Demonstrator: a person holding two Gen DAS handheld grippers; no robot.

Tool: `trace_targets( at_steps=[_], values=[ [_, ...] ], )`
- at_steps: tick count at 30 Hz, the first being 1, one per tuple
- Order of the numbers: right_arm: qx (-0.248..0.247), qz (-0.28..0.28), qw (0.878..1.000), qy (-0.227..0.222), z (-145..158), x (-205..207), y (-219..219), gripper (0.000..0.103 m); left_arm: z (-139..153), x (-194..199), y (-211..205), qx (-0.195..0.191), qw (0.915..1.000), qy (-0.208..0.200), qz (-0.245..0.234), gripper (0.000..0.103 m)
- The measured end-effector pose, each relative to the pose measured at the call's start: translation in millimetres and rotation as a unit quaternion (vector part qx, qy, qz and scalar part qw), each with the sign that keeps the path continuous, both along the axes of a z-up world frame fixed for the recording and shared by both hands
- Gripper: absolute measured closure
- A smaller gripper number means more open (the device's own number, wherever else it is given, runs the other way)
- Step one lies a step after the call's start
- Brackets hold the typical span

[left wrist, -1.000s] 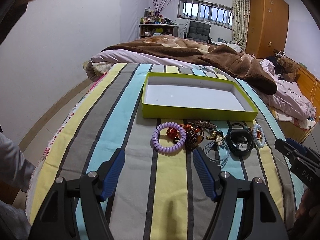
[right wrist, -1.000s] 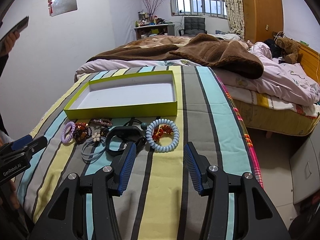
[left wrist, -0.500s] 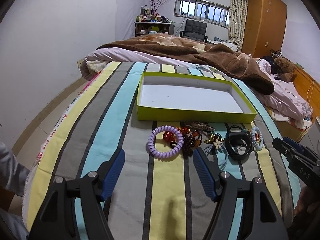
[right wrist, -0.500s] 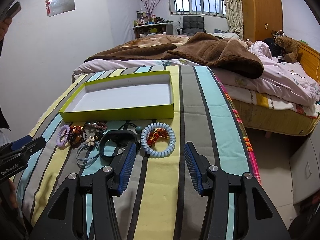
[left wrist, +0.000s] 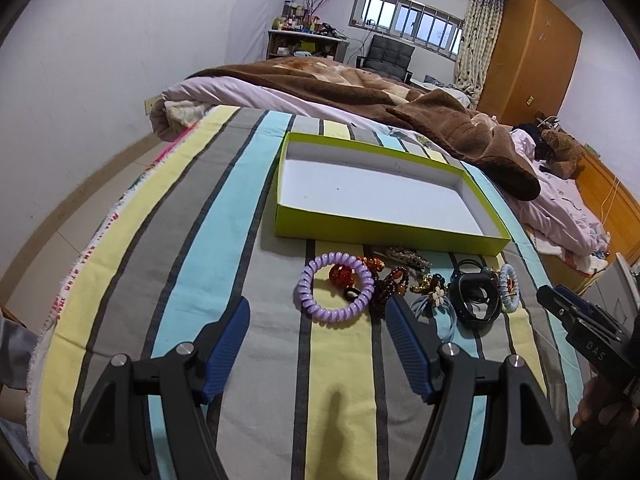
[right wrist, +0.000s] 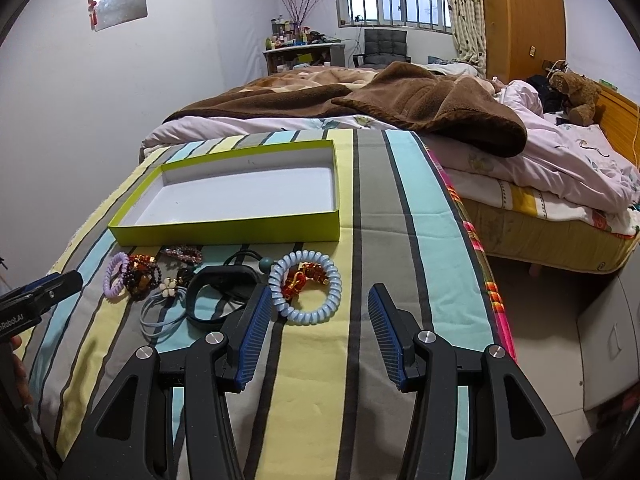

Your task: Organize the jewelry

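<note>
A shallow lime-green box [left wrist: 384, 230] [right wrist: 224, 230] with a white inside lies empty on the striped cloth. In front of it lies a row of jewelry: a purple spiral band [left wrist: 335, 293] [right wrist: 116, 275], red and amber beads [left wrist: 390, 284], a black band [left wrist: 476, 300] [right wrist: 218, 296], and a pale blue spiral band [right wrist: 305, 293] [left wrist: 509, 288] around a red-gold charm [right wrist: 304, 278]. My left gripper [left wrist: 318, 312] is open, just short of the purple band. My right gripper [right wrist: 320, 300] is open, just short of the pale blue band.
The striped cloth [left wrist: 192, 240] covers a surface whose edge drops to the floor on the left [left wrist: 80, 208] and right [right wrist: 540, 280]. A bed with a brown blanket [right wrist: 400, 104] lies behind the box. A teddy bear [right wrist: 576, 92] sits far right.
Both grippers have moved forward and lower, closer to the row of jewelry. Both stay open. Nothing has been picked up.
</note>
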State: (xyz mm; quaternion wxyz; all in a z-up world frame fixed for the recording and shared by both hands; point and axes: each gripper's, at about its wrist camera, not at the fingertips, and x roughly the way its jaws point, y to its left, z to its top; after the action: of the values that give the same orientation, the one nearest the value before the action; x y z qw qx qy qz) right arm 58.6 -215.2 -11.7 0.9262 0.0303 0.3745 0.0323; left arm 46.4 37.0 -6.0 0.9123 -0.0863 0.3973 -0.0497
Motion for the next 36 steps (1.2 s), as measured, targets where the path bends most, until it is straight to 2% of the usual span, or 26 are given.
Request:
trace_targets(
  at_steps=[5,12,14,17,19,21,26,30,33,36],
  values=[
    [0.004,0.009,1.000,0.012,-3,14,-11,0.052,-5,7,5,0.023,0.9997,0.009,-0.007,0.031],
    [0.032,0.038,0.998,0.040,-13,36,-25,0.052,-14,21,14,0.034,0.9986,0.034,-0.021,0.031],
    [0.039,0.045,0.997,0.047,-16,41,-27,0.052,-18,27,17,0.010,0.9985,0.042,-0.032,0.033],
    [0.025,0.050,0.997,0.052,-20,44,-25,0.052,-25,37,23,-0.019,0.9976,0.061,-0.027,0.042],
    [0.020,0.059,0.996,0.057,-23,46,-22,0.061,-27,41,22,-0.018,0.9975,0.060,-0.031,0.049],
    [0.015,0.064,0.996,0.063,-25,47,-21,0.065,-30,45,19,-0.012,0.9971,0.066,-0.035,0.051],
    [0.010,0.068,0.995,0.069,-29,52,-20,0.067,-30,53,13,-0.001,0.9965,0.064,-0.053,0.053],
    [0.001,0.070,0.995,0.076,-33,57,-17,0.067,-31,60,9,0.024,0.9964,0.059,-0.056,0.054],
    [-0.010,0.072,0.994,0.078,-36,57,-15,0.081,-31,63,3,0.052,0.9952,0.055,-0.062,0.054],
    [-0.008,0.069,0.995,0.076,-36,57,-16,0.089,-32,65,-2,0.078,0.9931,0.056,-0.067,0.054]
  ],
)
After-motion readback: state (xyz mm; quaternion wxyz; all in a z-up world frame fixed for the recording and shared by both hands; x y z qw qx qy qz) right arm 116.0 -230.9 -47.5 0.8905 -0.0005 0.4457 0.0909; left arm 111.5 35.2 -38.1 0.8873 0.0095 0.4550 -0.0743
